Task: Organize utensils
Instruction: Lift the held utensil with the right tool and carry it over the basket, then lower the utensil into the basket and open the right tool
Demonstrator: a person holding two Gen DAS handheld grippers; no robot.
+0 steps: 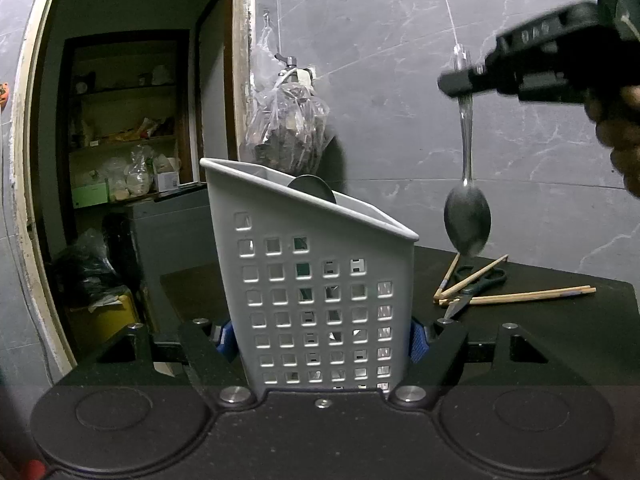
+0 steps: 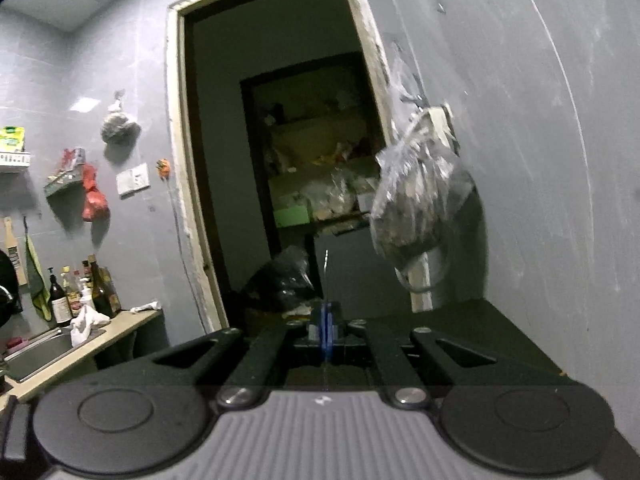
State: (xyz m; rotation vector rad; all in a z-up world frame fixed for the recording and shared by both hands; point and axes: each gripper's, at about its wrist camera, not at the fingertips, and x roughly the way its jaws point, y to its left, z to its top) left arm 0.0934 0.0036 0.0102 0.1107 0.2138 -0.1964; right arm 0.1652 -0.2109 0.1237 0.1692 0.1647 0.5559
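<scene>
A white perforated utensil holder stands tilted on the dark table, and my left gripper is shut on its lower sides with the blue pads pressing. A dark round utensil head pokes from its top. To the right, my right gripper is shut on the handle of a metal spoon, which hangs bowl down above the table, beside the holder. In the right wrist view the same gripper pinches the thin spoon handle edge-on. Several wooden chopsticks and black scissors lie on the table behind.
A plastic bag of dark contents hangs on the grey wall behind the holder. An open doorway leads to cluttered shelves. A counter with a sink and bottles lies far left. The table edge curves at right.
</scene>
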